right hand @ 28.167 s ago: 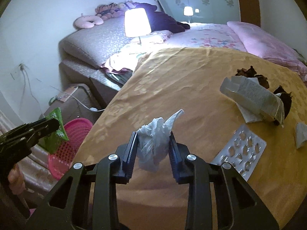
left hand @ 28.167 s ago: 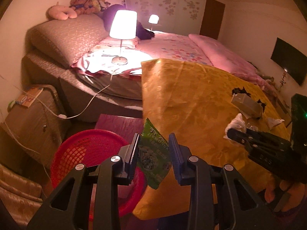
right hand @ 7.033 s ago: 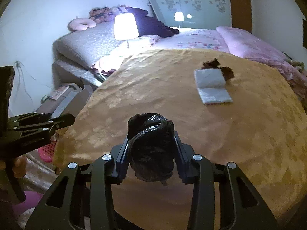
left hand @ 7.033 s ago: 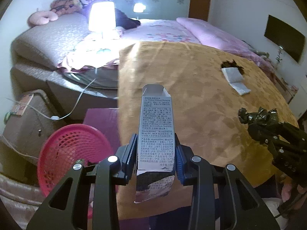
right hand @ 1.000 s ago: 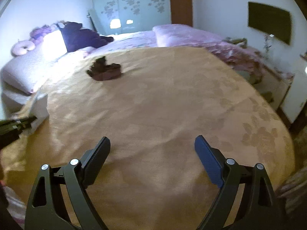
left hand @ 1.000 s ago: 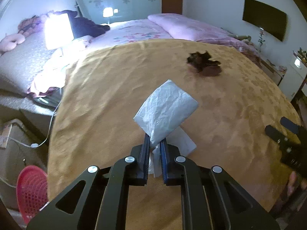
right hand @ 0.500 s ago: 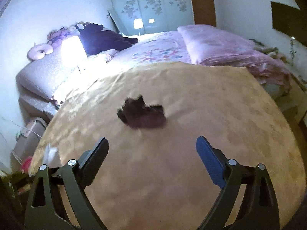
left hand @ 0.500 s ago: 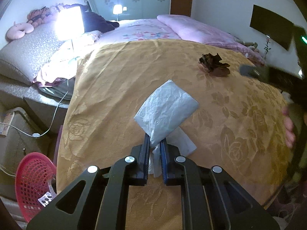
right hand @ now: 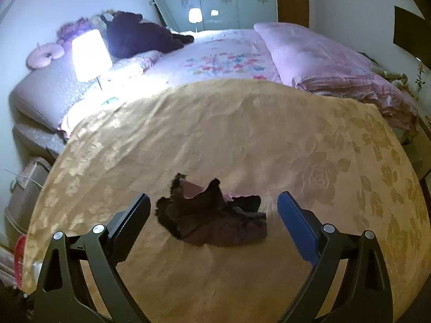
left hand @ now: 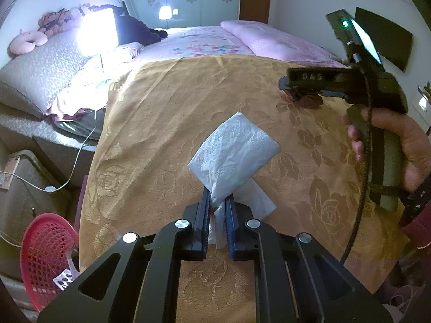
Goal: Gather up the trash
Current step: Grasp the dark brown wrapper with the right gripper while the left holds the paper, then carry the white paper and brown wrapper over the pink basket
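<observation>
My left gripper (left hand: 217,216) is shut on a white folded tissue (left hand: 233,154) and holds it above the table with the golden floral cloth (left hand: 161,123). My right gripper (right hand: 212,215) is open, with its jaws on either side of a dark brown crumpled scrap (right hand: 212,215) that lies on the cloth. In the left wrist view the right gripper (left hand: 285,83) hovers over that scrap (left hand: 308,99) at the far right of the table. A red mesh basket (left hand: 45,258) stands on the floor at the lower left, with some trash inside.
A bed with pink bedding (left hand: 215,43) lies beyond the table. A lit lamp (left hand: 98,32) stands at its left side. A brown box (left hand: 24,188) and white cables (left hand: 54,185) sit on the floor left of the table, near the basket.
My right gripper has moved forward and down over the dark scrap, which now lies between its open jaws. My left gripper still holds the tissue and has drifted slightly left.
</observation>
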Demonstrator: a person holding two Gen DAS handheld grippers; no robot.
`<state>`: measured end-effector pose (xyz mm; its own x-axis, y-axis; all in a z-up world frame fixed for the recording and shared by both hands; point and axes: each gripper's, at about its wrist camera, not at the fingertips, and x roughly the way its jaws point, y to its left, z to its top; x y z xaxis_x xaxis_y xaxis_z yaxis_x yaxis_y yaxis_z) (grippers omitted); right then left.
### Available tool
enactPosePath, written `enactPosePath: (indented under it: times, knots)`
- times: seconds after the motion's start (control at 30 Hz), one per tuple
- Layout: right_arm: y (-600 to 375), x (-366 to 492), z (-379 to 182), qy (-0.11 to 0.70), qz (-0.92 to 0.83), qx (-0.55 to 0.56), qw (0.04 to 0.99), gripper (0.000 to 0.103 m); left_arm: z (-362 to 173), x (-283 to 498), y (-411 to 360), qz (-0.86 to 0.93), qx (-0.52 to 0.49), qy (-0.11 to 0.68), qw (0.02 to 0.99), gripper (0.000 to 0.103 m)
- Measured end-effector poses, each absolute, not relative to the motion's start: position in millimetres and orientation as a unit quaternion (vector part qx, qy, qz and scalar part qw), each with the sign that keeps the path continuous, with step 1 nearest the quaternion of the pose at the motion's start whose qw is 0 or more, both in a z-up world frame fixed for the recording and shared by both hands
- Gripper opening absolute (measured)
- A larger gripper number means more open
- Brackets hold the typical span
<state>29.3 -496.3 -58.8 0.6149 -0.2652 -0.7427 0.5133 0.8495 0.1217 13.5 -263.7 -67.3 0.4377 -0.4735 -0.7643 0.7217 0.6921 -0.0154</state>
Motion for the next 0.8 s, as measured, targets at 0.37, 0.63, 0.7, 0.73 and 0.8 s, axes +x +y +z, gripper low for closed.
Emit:
enactPosePath:
  times: [0.37,0.63,0.7,0.73,0.8]
  knots:
    - [-489.3,27.4,-65.7,0.392,-0.213,0.154,0.882,0.064,-67.1,13.6,-264.0,-0.358,0.159,0.392,0.833,0.01]
    - [-474.2,6.3,-57.8,0.389,-0.189,0.15,0.889,0.046,-66.0,11.5,-263.2,-0.357,0.158,0.395,0.832,0.01]
    - [-469.6,-2.6,-54.9,0.387,-0.181,0.155,0.891,0.041,-66.1,10.9,-262.6,-0.358,0.157,0.397,0.831,0.01]
    - [-467.6,-5.0,-54.1,0.387,-0.179,0.156,0.891,0.04,-65.9,11.0,-262.5,-0.359,0.156,0.398,0.83,0.01]
    - [-461.4,-13.6,-53.0,0.387,-0.171,0.159,0.892,0.038,-65.8,10.8,-262.7,-0.36,0.156,0.398,0.829,0.01]
